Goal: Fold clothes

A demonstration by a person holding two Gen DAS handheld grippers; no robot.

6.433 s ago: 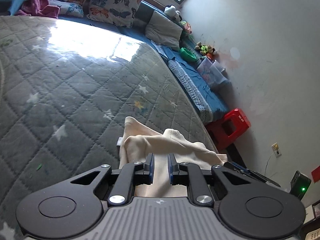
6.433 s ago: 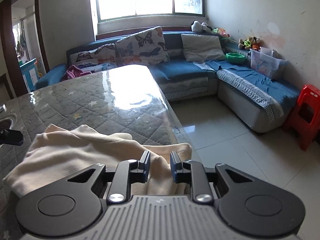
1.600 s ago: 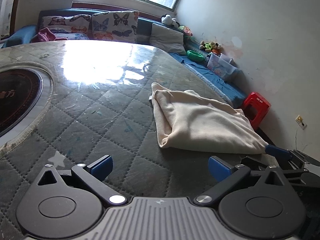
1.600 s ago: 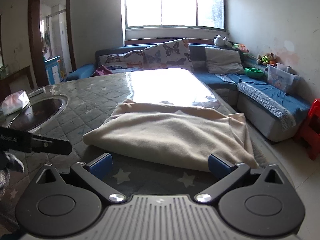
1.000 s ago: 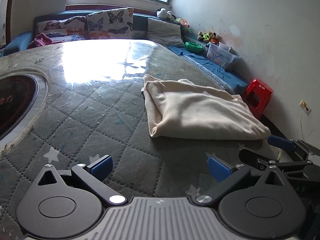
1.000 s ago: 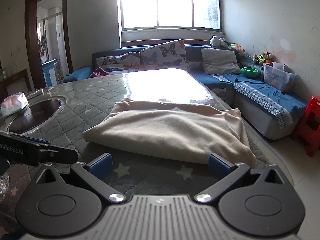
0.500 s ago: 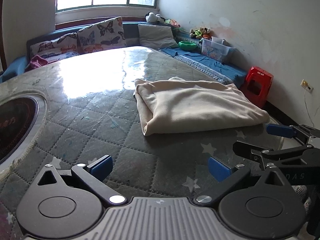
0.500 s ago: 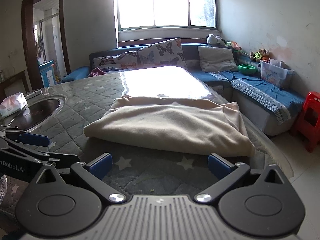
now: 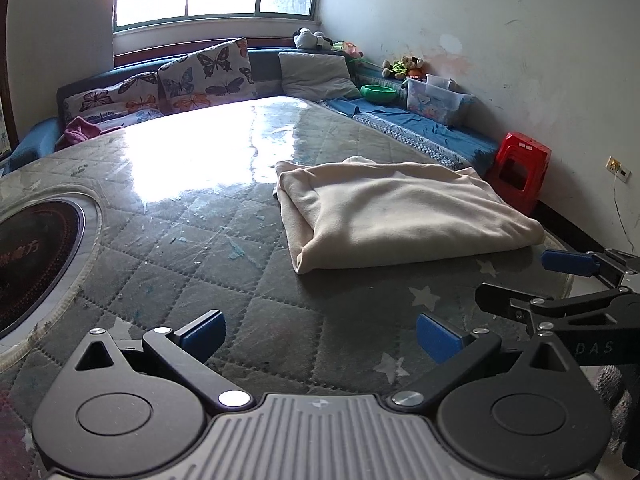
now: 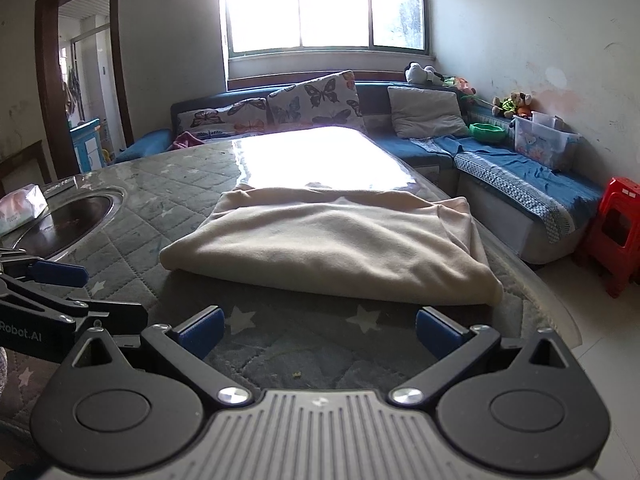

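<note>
A cream garment (image 9: 400,212) lies folded flat on the grey quilted table (image 9: 192,248), near the table's right edge; it also shows in the right wrist view (image 10: 332,248). My left gripper (image 9: 318,334) is open and empty, held back from the garment's near edge. My right gripper (image 10: 318,330) is open and empty, close to the garment's near fold. The right gripper also shows at the right of the left wrist view (image 9: 560,276), and the left gripper at the left of the right wrist view (image 10: 60,280).
A round inset hotplate (image 9: 32,256) sits at the table's left. A tissue pack (image 10: 20,208) lies beyond it. A blue sofa (image 10: 500,160) with cushions runs along the back and right. A red stool (image 9: 520,170) stands by the wall.
Both grippers let go of the garment, opened and drew back from it. Over the last second the left view swung further back and right; the garment lies still.
</note>
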